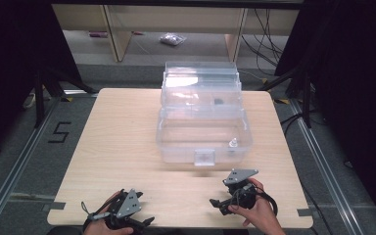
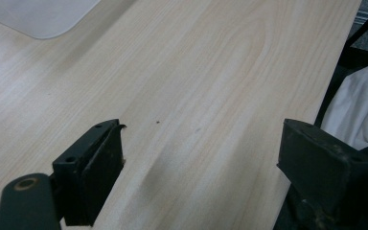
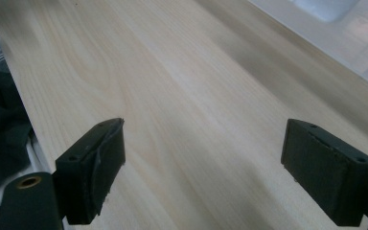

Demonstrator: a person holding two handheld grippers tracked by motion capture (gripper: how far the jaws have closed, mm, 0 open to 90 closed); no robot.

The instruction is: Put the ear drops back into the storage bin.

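High view: clear box (image 1: pixel 203 117) at table (image 1: pixel 122 147) centre, left gripper (image 1: pixel 144 224) at 7 o'clock, right gripper (image 1: pixel 216 203) at 5. Gripper views: both grippers' fingers wide, empty.

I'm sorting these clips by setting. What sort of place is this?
Probably a lab or data-recording workspace: a light wooden table inside black curtains, tape markings on the floor, and loose cables behind.

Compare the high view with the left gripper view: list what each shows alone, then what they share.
High view alone: the whole clear plastic box with its lid up, a small white item inside, the right gripper, and the floor's number marking. Left gripper view alone: a close look at open black jaws and white cloth. Shared: the wooden table, the left gripper, and the box.
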